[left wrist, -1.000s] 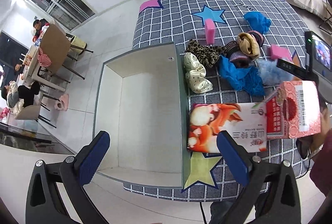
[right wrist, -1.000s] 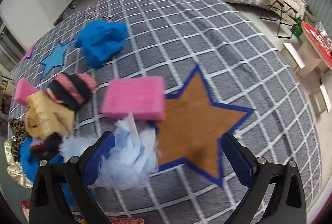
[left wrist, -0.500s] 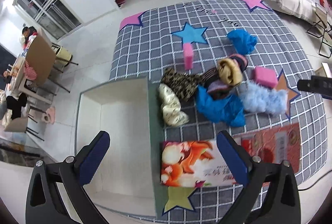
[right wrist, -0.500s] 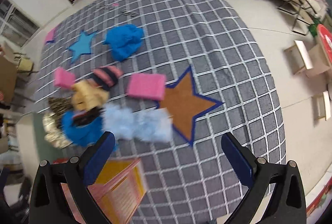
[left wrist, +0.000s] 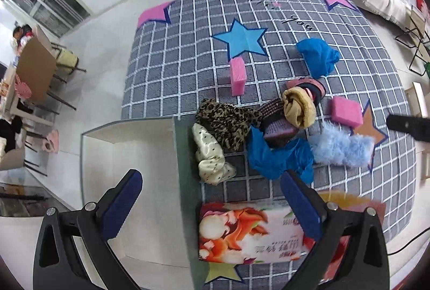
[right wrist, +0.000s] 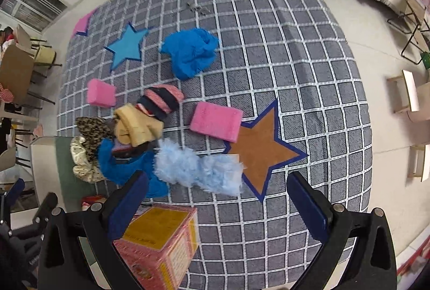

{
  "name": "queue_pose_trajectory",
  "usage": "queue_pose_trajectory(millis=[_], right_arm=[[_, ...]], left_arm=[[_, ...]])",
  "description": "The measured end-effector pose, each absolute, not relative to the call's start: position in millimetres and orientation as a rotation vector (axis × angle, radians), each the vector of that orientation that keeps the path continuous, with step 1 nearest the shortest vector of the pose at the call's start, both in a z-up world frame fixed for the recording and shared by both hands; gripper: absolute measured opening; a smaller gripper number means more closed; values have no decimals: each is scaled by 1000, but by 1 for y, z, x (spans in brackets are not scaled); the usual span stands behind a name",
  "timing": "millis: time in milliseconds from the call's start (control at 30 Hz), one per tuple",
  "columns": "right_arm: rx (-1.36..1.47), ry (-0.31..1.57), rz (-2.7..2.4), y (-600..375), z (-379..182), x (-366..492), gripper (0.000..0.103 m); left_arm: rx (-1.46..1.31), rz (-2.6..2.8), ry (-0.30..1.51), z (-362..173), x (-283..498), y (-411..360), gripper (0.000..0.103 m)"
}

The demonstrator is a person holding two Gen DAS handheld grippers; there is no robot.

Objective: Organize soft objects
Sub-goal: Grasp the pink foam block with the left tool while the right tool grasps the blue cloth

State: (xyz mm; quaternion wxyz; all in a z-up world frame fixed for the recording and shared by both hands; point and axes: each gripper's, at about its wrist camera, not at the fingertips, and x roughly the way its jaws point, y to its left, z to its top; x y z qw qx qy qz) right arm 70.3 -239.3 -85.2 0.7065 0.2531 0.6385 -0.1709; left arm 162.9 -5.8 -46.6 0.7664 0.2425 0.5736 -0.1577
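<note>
Both grippers rose, jaws spread; only left view shows the bin [left wrist: 129, 169], seemingly empty.

Soft objects heaped on the checked rug [left wrist: 174, 69]: leopard cloth [left wrist: 228, 120], cream satin piece [left wrist: 211, 155], blue cloth [left wrist: 276, 158], pale-blue fluff [left wrist: 341, 148], tan knot [left wrist: 298, 107]; two pink sponges [left wrist: 238, 76] apart.

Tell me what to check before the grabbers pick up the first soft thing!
1. Left gripper open, holding nothing: ok.
2. Right gripper open, holding nothing: ok.
3. White box has room inside: ok.
4. Fluffy light-blue piece lies free near the right gripper: ok.
5. Yellow cloth sits tangled in the pile: not ok.
6. Pink carton out of the way: cannot tell.
</note>
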Motion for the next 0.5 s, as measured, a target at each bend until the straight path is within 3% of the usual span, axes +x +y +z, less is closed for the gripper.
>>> queue_pose_trajectory(millis=[167,500], right_arm=[[561,1468,-341,-264,-102,104,103],[467,1494,-294,-291,-142,192,103]], left_arm=[[496,-310,1280,-56,204,-32,103],[560,-207,1360,-128,279,-90,103]])
